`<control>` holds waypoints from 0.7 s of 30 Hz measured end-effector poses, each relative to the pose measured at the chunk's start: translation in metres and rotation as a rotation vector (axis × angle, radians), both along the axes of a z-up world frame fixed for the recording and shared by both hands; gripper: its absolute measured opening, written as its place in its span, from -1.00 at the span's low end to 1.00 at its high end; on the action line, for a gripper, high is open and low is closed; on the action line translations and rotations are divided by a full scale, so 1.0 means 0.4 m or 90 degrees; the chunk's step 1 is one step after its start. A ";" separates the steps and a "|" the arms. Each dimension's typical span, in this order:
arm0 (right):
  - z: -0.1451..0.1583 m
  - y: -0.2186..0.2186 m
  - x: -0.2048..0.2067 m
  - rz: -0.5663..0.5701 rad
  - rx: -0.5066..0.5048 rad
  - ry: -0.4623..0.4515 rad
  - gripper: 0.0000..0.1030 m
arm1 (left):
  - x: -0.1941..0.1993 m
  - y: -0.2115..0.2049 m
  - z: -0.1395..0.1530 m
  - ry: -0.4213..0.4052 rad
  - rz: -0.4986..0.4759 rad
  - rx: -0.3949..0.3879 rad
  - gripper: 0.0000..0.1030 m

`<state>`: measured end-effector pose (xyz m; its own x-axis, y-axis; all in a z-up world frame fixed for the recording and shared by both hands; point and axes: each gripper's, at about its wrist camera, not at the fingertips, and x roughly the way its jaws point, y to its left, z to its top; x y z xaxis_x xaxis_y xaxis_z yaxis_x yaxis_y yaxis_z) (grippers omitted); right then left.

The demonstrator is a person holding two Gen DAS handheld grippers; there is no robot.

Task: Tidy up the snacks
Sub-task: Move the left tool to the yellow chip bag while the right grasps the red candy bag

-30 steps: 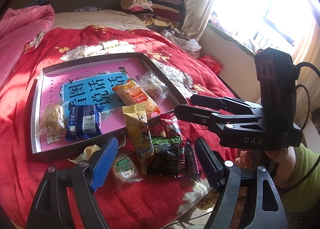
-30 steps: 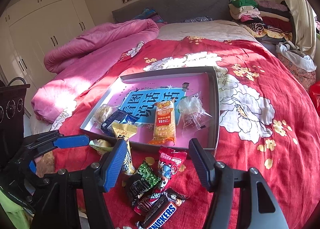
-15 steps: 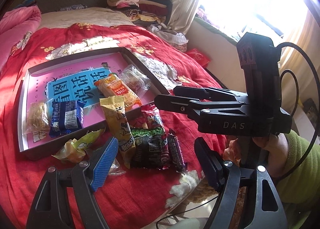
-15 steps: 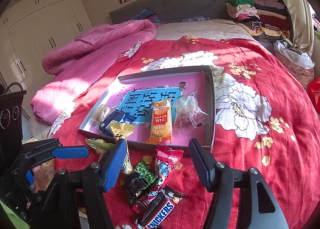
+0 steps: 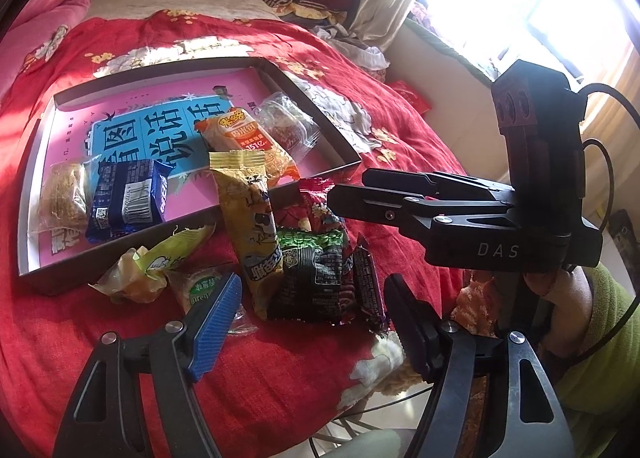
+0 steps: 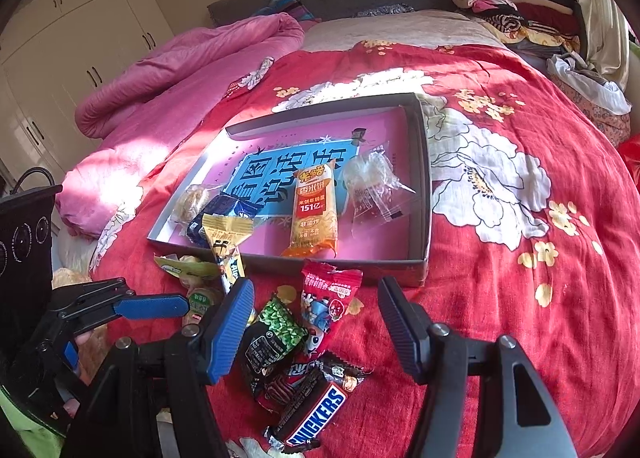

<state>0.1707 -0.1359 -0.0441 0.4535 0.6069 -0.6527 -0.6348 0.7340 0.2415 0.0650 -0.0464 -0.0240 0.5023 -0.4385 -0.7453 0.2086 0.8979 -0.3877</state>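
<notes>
**Both tongs wide, snack pile waiting below**

Your left gripper [image 5: 312, 322] and right gripper [image 6: 316, 332] both hang released, jaws spread, over the loose pile on the red bedspread [image 6: 520, 298], just at 6 o'clock from the shallow tray [image 6: 422, 258]. The pile is all light foil and film packets: crinkly, slippery, easily crushed. Pinch at the flat crimped end seals, not the bellies. The yellow packet [image 5: 250, 217] leans over the tray's near rim, its top seal free at 12 o'clock. The bar [image 6: 316, 410] reads "SNICKERS" and is the stiffest item; take it across its width. The orange packet [image 6: 315, 209] inside the tray shows "151亿". The green packet's [image 6: 272, 338] small print is probably too blurred to read.
</notes>
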 end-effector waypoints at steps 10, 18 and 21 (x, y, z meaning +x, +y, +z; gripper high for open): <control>-0.025 -0.004 0.016 0.000 0.003 0.038 0.22 | 0.023 0.005 -0.027 0.016 0.004 -0.017 0.28; -0.053 -0.006 0.034 0.006 0.009 0.082 -0.06 | 0.043 0.016 -0.039 0.021 0.016 -0.020 0.23; -0.060 -0.012 0.043 0.005 0.021 0.096 -0.12 | 0.048 0.023 -0.040 0.025 0.024 -0.021 0.23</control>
<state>0.1878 -0.1408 -0.0680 0.3468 0.6329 -0.6923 -0.5952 0.7189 0.3590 0.0843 -0.0372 -0.0402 0.4903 -0.4440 -0.7500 0.1588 0.8916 -0.4240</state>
